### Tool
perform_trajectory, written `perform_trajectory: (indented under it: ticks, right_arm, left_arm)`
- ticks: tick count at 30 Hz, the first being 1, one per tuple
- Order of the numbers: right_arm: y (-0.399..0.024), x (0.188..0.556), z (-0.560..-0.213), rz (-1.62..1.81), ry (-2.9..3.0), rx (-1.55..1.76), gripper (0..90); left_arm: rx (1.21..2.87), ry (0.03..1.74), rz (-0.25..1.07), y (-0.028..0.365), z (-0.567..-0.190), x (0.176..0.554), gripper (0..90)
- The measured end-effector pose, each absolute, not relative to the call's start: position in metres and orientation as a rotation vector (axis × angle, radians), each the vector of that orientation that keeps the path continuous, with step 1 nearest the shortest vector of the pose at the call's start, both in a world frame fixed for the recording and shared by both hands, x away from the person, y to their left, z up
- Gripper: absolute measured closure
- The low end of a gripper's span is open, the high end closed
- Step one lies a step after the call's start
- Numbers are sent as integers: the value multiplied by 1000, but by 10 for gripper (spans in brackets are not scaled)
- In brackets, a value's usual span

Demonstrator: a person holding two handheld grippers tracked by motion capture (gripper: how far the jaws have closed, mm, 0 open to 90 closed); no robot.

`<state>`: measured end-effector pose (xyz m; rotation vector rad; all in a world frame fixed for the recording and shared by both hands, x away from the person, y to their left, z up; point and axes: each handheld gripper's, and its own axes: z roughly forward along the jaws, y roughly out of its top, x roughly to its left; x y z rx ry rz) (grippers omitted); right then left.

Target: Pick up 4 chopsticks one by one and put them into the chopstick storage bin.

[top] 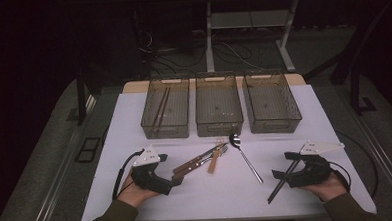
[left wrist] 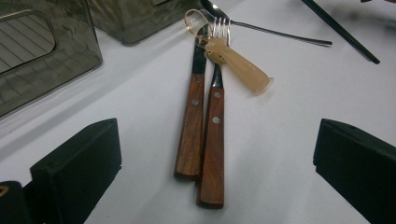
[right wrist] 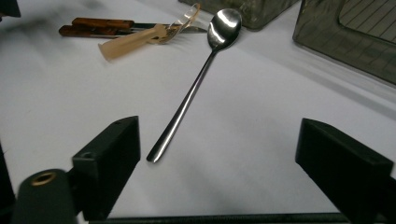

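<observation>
A wood-handled knife point(left wrist: 191, 126) and fork point(left wrist: 212, 140) lie side by side mid-table, a translucent plastic spoon point(left wrist: 238, 67) resting across their tips. My left gripper point(top: 176, 177) stands open at the near ends of those handles; in its own view the left gripper point(left wrist: 217, 154) has the handle ends between its wide jaws, untouched. A metal spoon point(top: 245, 156) lies to the right. My right gripper point(top: 285, 165) is open beside black chopsticks point(top: 279, 183). In the right gripper view point(right wrist: 219, 140), one chopstick point(right wrist: 233, 217) lies crosswise low between the jaws and the spoon point(right wrist: 196, 84) lies ahead.
Three smoky see-through bins stand in a row at the back: the left bin point(top: 165, 128) holds brown chopsticks point(top: 161, 109), beside it the middle bin point(top: 219, 125) and the right bin point(top: 274, 123). The white table point(top: 223, 199) drops off just behind both hands.
</observation>
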<state>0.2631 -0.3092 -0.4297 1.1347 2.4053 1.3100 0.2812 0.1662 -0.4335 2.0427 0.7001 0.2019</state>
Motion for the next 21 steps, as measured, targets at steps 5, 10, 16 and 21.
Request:
perform_trajectory:
  ticks: [5,10,16,21]
  right_arm:
    - [-312,262,-429,1285,2445,1135,266]
    - [-319,265,-428,1237,2456,1146,430]
    - [-332,273,-427,1164,2433,1188,604]
    - [-346,281,-428,1097,2393,1247,704]
  left_arm:
    - [2052,692,198,166,-434,281,1]
    - [2057,694,194,165,-434,281,2]
    - [2056,695,192,164,-434,281,4]
    - [2058,695,193,164,-434,281,5]
